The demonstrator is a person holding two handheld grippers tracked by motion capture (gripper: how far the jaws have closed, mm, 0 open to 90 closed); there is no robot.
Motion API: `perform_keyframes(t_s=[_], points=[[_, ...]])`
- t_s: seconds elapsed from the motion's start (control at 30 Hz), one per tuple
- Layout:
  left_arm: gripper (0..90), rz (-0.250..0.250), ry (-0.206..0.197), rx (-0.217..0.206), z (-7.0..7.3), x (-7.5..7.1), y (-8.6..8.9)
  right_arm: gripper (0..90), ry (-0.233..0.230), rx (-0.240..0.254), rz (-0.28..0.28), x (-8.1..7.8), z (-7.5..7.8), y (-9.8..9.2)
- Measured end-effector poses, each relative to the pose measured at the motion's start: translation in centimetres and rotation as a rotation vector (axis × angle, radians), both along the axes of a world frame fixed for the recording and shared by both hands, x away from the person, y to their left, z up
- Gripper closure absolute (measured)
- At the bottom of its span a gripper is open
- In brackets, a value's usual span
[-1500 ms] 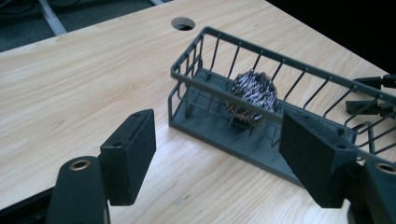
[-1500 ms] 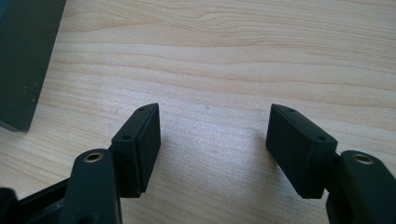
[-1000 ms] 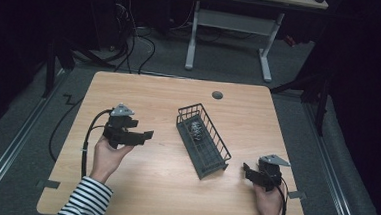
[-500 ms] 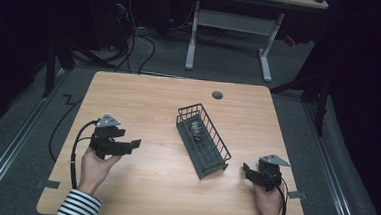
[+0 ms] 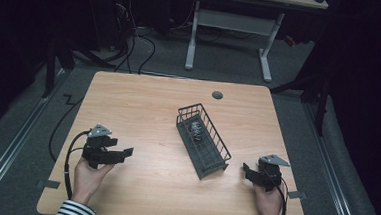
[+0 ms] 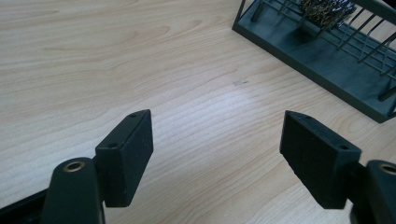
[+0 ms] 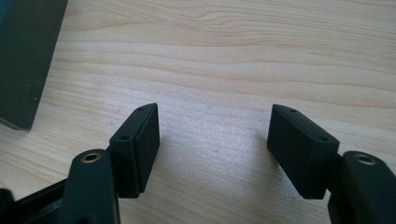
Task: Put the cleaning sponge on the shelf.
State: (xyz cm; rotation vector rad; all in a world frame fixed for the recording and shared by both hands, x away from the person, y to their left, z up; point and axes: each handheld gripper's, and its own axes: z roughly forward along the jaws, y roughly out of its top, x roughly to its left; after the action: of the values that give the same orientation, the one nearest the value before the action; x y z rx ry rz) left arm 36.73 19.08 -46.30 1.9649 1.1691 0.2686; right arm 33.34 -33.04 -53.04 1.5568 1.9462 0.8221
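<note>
At eight o'clock on the table (image 5: 143,104), the left gripper (image 5: 125,152) hung wide and empty, and the right gripper (image 5: 247,169) likewise, so the job looked finished with the scrubber (image 5: 195,129) in the basket (image 5: 210,161).

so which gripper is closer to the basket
The right gripper, beside the near end of the wire basket. The left gripper sits farther off across bare table.
</note>
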Motion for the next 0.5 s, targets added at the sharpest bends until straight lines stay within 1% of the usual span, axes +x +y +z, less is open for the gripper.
perform_keyframes(t_s=[0.1, 0.13, 0.17, 0.2, 0.27, 0.37, 0.4, 0.43, 0.47, 0.5], points=[[26.3, 0.012, 0.004, 0.005, -0.5, -0.2, 0.3, 34.6, 0.0, 0.0, 0.0, 0.0, 0.0, 0.0], [26.2, 0.024, 0.009, 0.007, -1.0, -0.5, 0.6, 34.6, 0.0, 0.0, -0.001, 0.0, 0.0, 0.0], [26.2, 0.024, 0.009, 0.007, -1.0, -0.5, 0.6, 34.6, 0.0, 0.0, -0.001, 0.0, 0.0, 0.0], [26.2, 0.031, 0.008, 0.011, -1.3, -0.6, 0.7, 34.6, 0.0, 0.0, -0.001, 0.0, 0.0, 0.0], [26.2, 0.047, 0.012, 0.022, -2.0, -0.8, 1.0, 34.6, 0.0, 0.0, 0.0, 0.0, 0.0, 0.0], [26.2, 0.066, 0.024, 0.026, -3.3, -1.1, 1.2, 34.6, 0.0, 0.0, -0.001, 0.0, 0.0, 0.0], [26.2, 0.082, 0.022, 0.026, -4.1, -1.4, 1.3, 34.6, 0.0, 0.0, -0.001, 0.0, 0.0, 0.0], [26.2, 0.082, 0.022, 0.026, -4.1, -1.4, 1.3, 34.6, 0.0, 0.0, -0.001, 0.0, 0.0, 0.0], [26.3, 0.103, 0.016, 0.067, -5.0, -1.7, 1.2, 34.6, -0.001, -0.001, 0.002, 0.0, 0.0, 0.0], [26.4, 0.103, 0.016, 0.067, -5.0, -1.7, 1.2, 34.6, -0.001, -0.001, 0.002, 0.0, 0.0, 0.0]])
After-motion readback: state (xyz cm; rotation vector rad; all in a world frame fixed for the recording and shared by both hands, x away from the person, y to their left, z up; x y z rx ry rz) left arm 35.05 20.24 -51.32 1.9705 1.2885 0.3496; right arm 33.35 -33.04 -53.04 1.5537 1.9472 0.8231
